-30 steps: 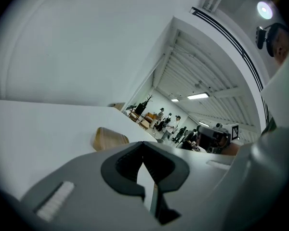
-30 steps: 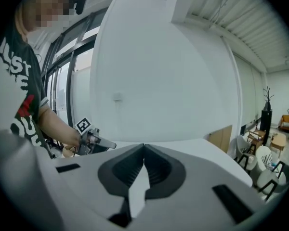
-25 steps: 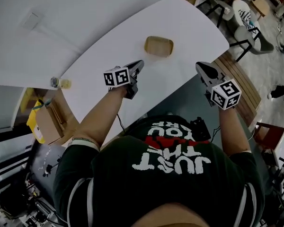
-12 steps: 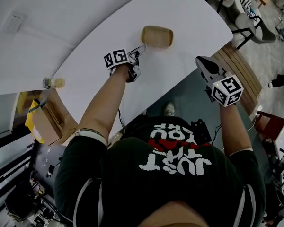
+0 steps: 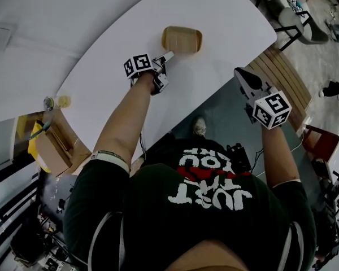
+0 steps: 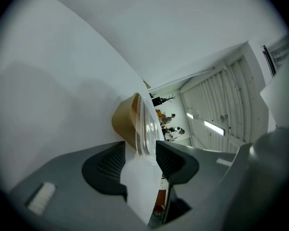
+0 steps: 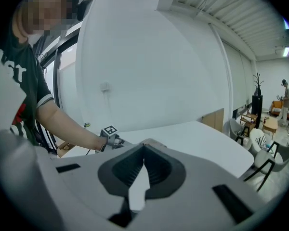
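Beneath our left jaws spreads the white table (image 5: 226, 16). Just ahead of them lies the tan container (image 6: 123, 124), its clear lid (image 6: 145, 124) seemingly inside the gap of our wide-apart left gripper (image 6: 139, 150); an off-centre squeeze could flip it. Our right gripper (image 7: 143, 160), well aside, is closed on nothing

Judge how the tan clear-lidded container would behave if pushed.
Probably light: the container looks thin-walled. Its clear lid seems flimsy, so it may flex between the open jaws of the left gripper. On the smooth table it likely slides, not tips.
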{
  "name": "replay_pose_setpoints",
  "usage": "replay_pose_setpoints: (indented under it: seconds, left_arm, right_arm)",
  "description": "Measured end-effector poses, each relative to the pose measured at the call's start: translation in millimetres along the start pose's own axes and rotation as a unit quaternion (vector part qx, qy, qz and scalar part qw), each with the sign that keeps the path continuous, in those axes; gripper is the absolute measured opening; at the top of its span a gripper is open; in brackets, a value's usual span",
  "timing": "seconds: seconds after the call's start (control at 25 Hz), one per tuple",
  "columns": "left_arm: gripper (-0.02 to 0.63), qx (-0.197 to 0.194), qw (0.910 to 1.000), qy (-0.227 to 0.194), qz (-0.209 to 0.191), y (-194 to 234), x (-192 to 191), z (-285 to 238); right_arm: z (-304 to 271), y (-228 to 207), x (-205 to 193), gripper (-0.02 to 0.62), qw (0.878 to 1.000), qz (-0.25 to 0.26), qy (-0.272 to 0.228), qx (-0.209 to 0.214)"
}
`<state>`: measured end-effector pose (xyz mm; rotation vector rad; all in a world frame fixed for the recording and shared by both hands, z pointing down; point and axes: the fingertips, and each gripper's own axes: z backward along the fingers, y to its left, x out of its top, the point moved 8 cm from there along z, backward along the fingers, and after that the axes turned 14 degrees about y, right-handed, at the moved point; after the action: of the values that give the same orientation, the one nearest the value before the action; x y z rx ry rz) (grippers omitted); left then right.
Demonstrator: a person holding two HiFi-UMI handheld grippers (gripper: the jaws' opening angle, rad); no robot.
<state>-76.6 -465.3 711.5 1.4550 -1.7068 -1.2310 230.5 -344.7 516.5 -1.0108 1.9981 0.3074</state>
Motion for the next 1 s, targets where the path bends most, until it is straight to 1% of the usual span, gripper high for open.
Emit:
replay_pose_setpoints:
  seconds: [0.24, 0.4, 0.52, 0.6, 0.72, 0.8, 1.0]
  left_arm:
    - [0.179, 0.009, 0.9999, 0.006, 0.008, 5, -3, -8]
    - [0.171, 0.011, 0.9999, 0.0, 0.012, 6, -2, -9]
    - [0.124, 0.012, 0.9998, -0.005, 0.012, 5, 0, -10]
    - [0.102, 0.003, 0.9998, -0.012, 0.018, 4, 1, -10]
    - [0.068, -0.026, 0.9988, -0.028, 0.03, 0, 2, -6]
    - [0.057, -0.042, 0.9979, -0.037, 0.033, -2, 2, -3]
    - [0.049, -0.071, 0.9957, -0.055, 0.024, -10, 2, 1]
  right_arm:
    - [-1, -2, -8, 0.006, 1.0, -0.008, 0.006, 0.0]
    - [-2, -3, -10, 0.006, 1.0, -0.01, 0.009, -0.001]
    - [-3, -2, -13, 0.006, 1.0, -0.012, 0.012, -0.002]
    - [-3, -1, -13, 0.006, 1.0, -0.014, 0.013, -0.003]
    - [-4, 0, -12, 0.006, 1.0, -0.014, 0.014, -0.003]
    - [-4, 0, -11, 0.006, 1.0, -0.014, 0.014, -0.004]
    - [-1, -3, -11, 0.006, 1.0, -0.017, 0.011, -0.005]
